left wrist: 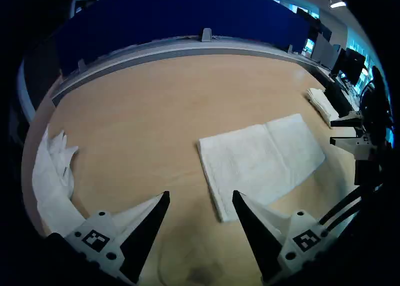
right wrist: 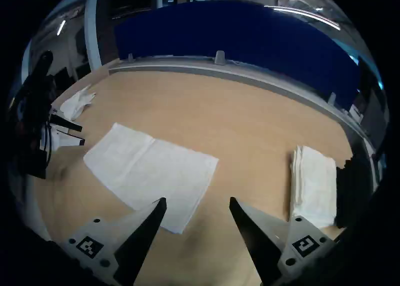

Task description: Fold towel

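Observation:
A white towel [left wrist: 262, 158] lies flat on the wooden table [left wrist: 165, 101], folded over with a crease down its middle. My left gripper [left wrist: 201, 197] hangs open above the table, its right finger over the towel's near corner. In the right gripper view the same towel [right wrist: 150, 168] lies left of centre, and my right gripper [right wrist: 196, 202] is open above its near edge. The right gripper [left wrist: 350, 131] also appears at the far right of the left gripper view, and the left gripper [right wrist: 65, 131] at the left of the right gripper view. Neither holds anything.
A crumpled heap of white towels [left wrist: 52, 181] lies at the table's left edge, also seen as white towels [right wrist: 76, 103] in the right gripper view. A stack of folded towels [right wrist: 313, 186] sits on the right. A blue partition [right wrist: 240, 36] backs the table.

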Demonstrator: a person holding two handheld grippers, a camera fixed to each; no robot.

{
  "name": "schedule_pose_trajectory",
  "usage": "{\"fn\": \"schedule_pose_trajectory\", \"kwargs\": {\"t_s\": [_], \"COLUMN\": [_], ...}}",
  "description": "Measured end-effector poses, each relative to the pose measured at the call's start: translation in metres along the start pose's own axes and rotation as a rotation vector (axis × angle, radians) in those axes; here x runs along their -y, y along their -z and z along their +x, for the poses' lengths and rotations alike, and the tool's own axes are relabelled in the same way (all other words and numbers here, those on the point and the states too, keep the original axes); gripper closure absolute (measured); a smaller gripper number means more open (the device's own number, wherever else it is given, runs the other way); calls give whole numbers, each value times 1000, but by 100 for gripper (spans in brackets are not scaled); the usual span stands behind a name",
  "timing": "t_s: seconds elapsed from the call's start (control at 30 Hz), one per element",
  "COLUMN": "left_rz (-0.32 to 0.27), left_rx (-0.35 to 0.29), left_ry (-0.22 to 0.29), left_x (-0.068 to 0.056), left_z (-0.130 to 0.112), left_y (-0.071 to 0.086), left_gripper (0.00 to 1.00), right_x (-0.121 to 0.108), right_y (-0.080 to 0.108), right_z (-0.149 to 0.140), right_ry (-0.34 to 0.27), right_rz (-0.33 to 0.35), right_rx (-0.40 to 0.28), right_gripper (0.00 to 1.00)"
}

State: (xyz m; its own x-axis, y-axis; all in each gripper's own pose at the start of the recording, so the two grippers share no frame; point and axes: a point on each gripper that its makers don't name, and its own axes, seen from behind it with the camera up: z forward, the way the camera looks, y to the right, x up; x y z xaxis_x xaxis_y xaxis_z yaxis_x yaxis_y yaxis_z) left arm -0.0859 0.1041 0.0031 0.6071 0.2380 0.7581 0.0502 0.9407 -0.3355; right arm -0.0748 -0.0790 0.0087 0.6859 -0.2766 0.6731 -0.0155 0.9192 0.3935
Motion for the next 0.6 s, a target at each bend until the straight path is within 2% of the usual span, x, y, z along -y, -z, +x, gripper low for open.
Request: {"fn": "schedule_pose_trajectory", "kwargs": {"t_s": [0.27, 0.47, 0.6], "left_rz": [-3, 1, 14], "left_rx": [13, 11, 4], "left_ry": [16, 28, 31], "left_x": [-3, -3, 0], "left_z": [-25, -28, -31], "left_y": [13, 15, 21], "left_gripper": [7, 7, 7], "right_x": [3, 5, 10], "right_y": [18, 18, 18], "right_z": [-19, -22, -26], "right_ry": [18, 23, 48], "right_rz": [-9, 0, 18], "right_rx": [11, 17, 28], "right_gripper": [2, 2, 2]}}
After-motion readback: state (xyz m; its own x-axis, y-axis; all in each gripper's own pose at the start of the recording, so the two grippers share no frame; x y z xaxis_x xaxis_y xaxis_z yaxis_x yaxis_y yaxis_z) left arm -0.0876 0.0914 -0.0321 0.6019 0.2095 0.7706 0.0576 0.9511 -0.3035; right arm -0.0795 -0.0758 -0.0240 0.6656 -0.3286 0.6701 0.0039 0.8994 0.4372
